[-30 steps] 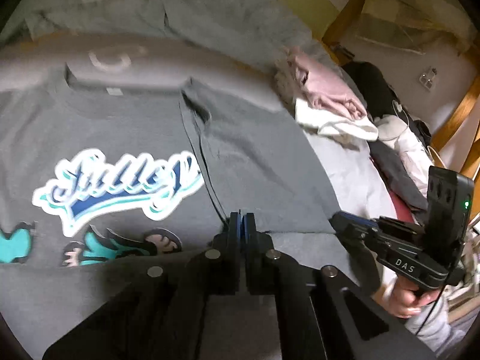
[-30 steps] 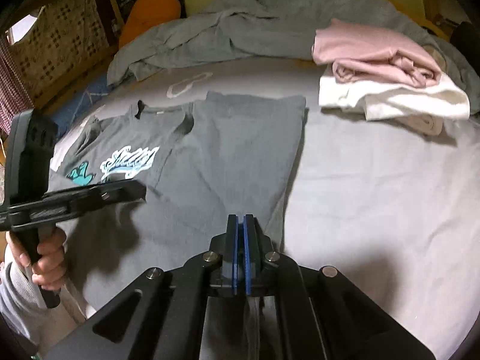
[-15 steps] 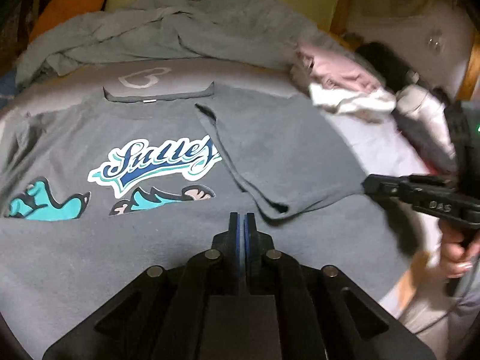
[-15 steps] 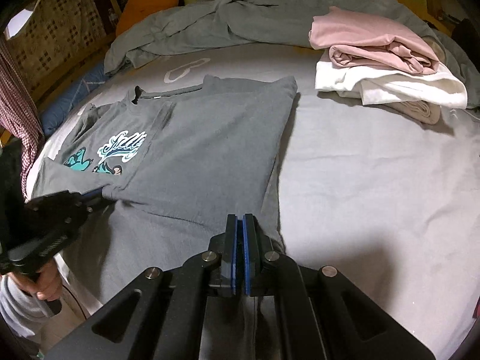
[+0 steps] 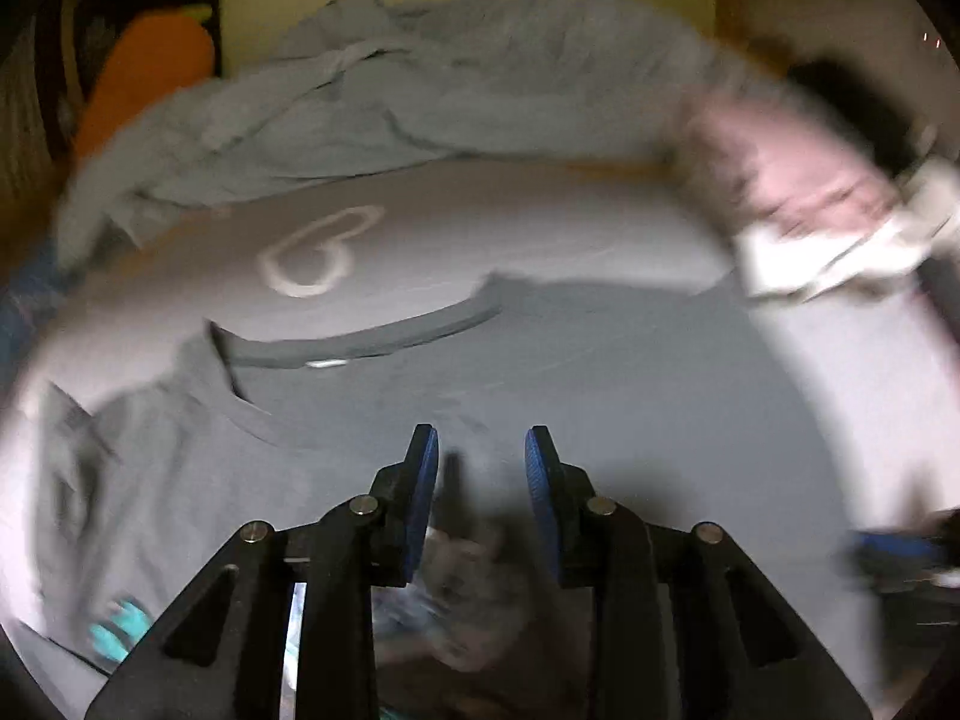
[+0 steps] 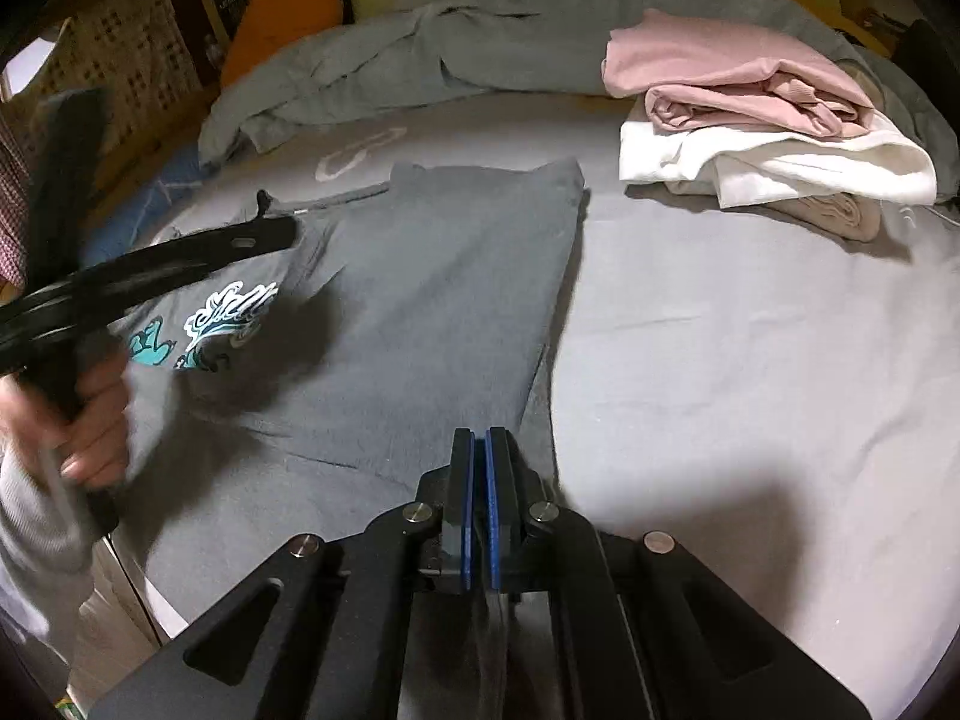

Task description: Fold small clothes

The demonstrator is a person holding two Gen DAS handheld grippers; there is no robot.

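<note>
My left gripper (image 5: pixel 480 468) opens its jaws, empty, above the grey printed cotton T-shirt (image 6: pixel 420 300); my right gripper (image 6: pixel 479 450) stays pinched on its hem.

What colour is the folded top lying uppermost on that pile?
Pale pink top, clearest in the right wrist view.
</note>
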